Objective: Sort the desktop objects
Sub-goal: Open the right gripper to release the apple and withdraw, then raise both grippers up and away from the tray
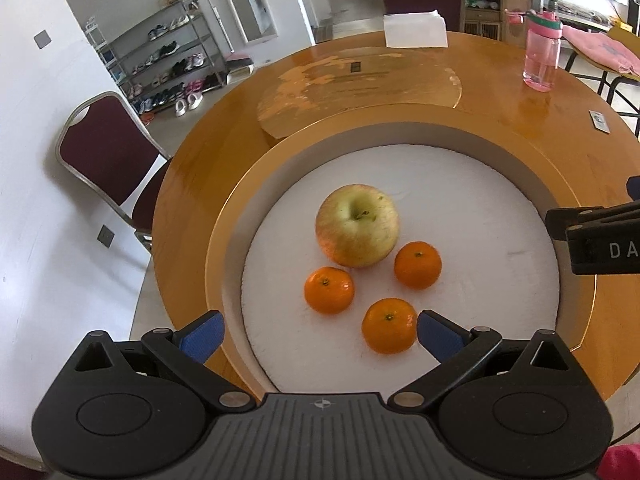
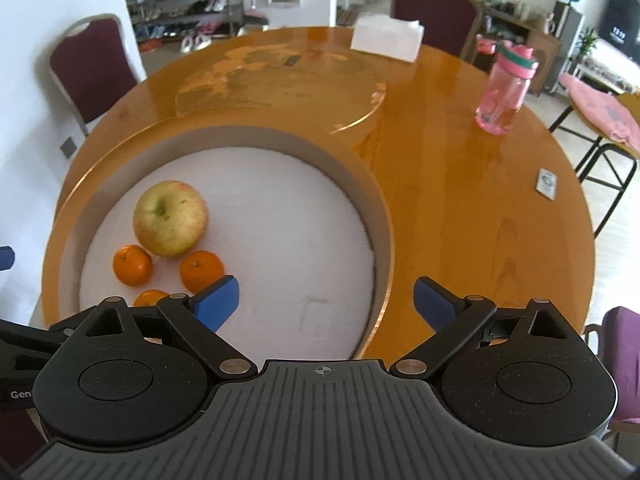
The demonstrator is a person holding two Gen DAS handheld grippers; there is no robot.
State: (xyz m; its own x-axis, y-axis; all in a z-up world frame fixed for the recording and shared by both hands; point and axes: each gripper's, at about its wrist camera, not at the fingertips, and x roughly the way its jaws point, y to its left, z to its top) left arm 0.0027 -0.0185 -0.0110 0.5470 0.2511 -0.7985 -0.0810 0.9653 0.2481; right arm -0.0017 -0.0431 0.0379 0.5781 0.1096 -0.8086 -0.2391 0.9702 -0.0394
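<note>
Left hand-held gripper (image 1: 320,330), right hand-held gripper (image 2: 326,302): black ribbed bodies, blue finger pads, silver pivot screws.

White tray floor (image 2: 288,216) lies bare right of the apple (image 2: 171,218) and mandarins (image 2: 202,271); tray wall (image 2: 348,168) rings it

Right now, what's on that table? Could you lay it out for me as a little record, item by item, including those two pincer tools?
surface: round wooden table
container: round tray with raised rim and white floor
fruit in tray: one apple; three oranges grouped beside it
outside tray: pink bottle, upright; white napkin box at the far edge; small card
left gripper: open, holding nothing, over the tray's near edge
right gripper: open, holding nothing, over the tray's bare side
</note>
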